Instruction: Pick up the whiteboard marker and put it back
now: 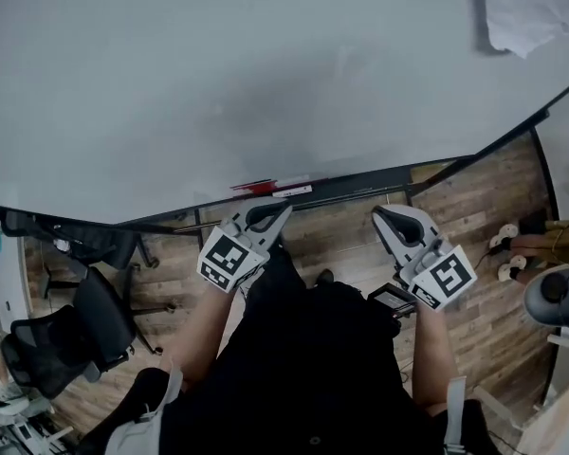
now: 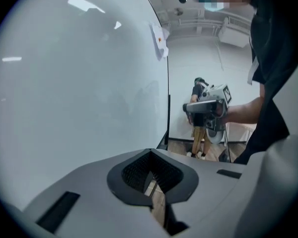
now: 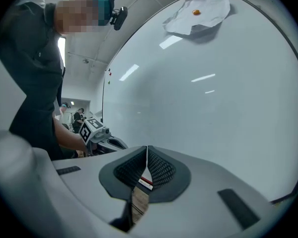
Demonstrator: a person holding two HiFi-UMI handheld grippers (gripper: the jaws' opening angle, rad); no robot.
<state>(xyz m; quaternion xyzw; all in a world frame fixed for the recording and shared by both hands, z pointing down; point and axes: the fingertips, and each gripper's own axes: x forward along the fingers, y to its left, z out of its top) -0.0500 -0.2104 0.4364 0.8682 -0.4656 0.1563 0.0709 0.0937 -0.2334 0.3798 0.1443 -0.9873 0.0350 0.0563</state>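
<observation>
Grippers first: we are holding two grey two-jaw ones low before the large white whiteboard point(image 1: 218, 83). The left gripper point(image 1: 279, 213) is showing its jaws pressed together on nothing, and the right gripper point(image 1: 383, 218) is doing the same. One slim red whiteboard marker point(image 1: 253, 186) is lying on the dark ledge point(image 1: 360, 186) under the board, just ahead of the left gripper and apart from it. One crumpled white paper sheet point(image 1: 522, 8) is hanging at the board's far corner.

2 grippers point(image 1: 283, 210) point(image 1: 380, 215); 1 whiteboard point(image 1: 218, 83); 1 marker point(image 1: 266, 187); 1 paper sheet point(image 1: 526, 8).
</observation>
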